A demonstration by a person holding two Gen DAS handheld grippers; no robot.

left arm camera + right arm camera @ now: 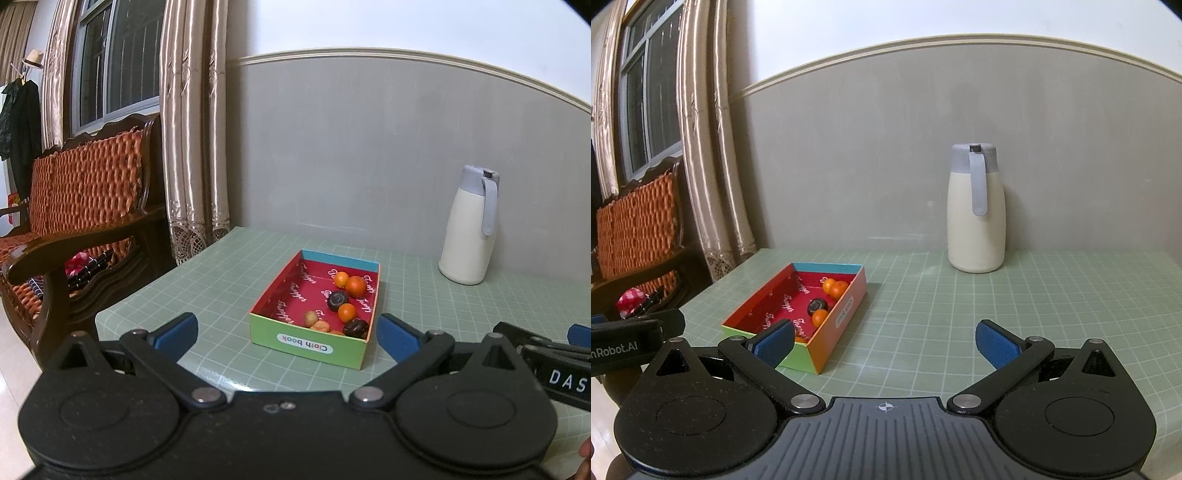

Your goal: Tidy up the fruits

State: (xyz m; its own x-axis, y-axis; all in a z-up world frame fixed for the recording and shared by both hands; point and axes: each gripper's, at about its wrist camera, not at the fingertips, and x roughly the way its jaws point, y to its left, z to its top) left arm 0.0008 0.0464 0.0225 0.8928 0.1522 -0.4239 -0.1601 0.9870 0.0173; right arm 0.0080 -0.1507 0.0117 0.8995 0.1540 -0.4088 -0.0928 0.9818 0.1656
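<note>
Several small fruits (pixel 341 301) are seen lying inside the red-lined box (pixel 314 345) on the green table (pixel 942 314), while the left gripper (pixel 286 334) and right gripper (pixel 886 341) are held spread wide, grasping nothing.

You are in a home living room: a carved wooden sofa (pixel 85 206) with woven orange cushions sits under a curtained window (pixel 114 62), a hat and coats (pixel 22 110) hang nearby, and a thermos jug (pixel 976 208) stands on the table (pixel 997 314).
</note>
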